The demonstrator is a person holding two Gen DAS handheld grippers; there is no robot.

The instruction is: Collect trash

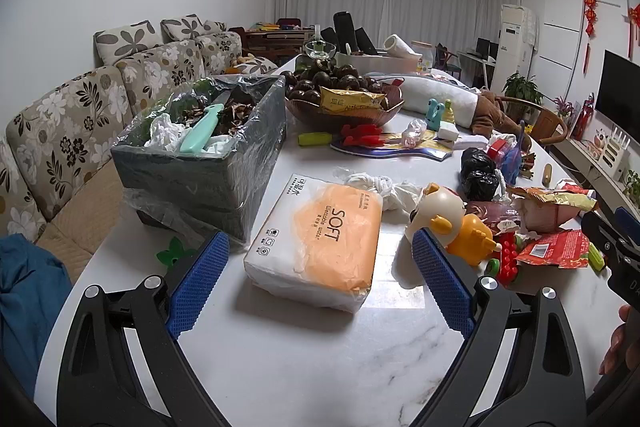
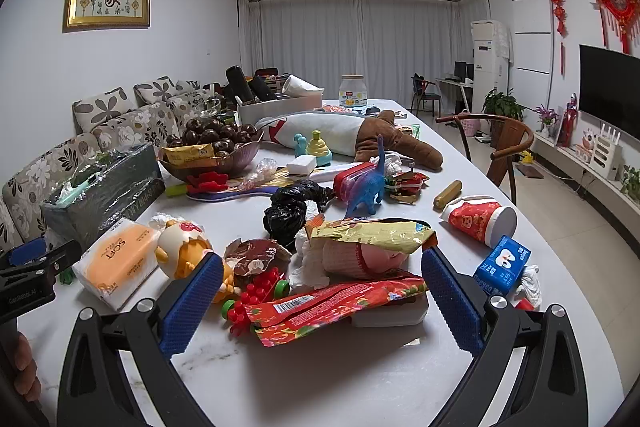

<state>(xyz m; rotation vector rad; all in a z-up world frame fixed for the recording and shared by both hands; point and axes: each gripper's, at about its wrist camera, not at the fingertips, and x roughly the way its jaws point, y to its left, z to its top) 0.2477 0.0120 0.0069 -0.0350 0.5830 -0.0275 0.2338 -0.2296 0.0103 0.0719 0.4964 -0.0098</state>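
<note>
While both grippers hover with fingers spread and empty, the left gripper point(image 1: 320, 281) faces a tissue pack point(image 1: 316, 241) on the white surface point(image 1: 320, 367), the lined trash bin point(image 1: 208, 163) far left. Only the right gripper point(image 2: 320, 301) view shows the red wrapper point(image 2: 336, 307) lying left-to-right between its fingers, crowded by a red bead toy point(image 2: 256, 293), a gold bag point(image 2: 372, 233) and a tipped paper cup point(image 2: 480, 219).

You had white marbled worktop point(image 1: 304, 359) under blue-padded black grippers, left gripper point(image 1: 320, 279) and right gripper point(image 2: 320, 303). The tissue pack point(image 1: 320, 247) was white with an orange panel, the snack wrapper point(image 2: 336, 307) red with flowers, the lined bin point(image 1: 208, 171) dark grey-green, the dinosaur point(image 2: 370, 187) blue, the sofa point(image 1: 72, 123) beige with floral print.
</note>
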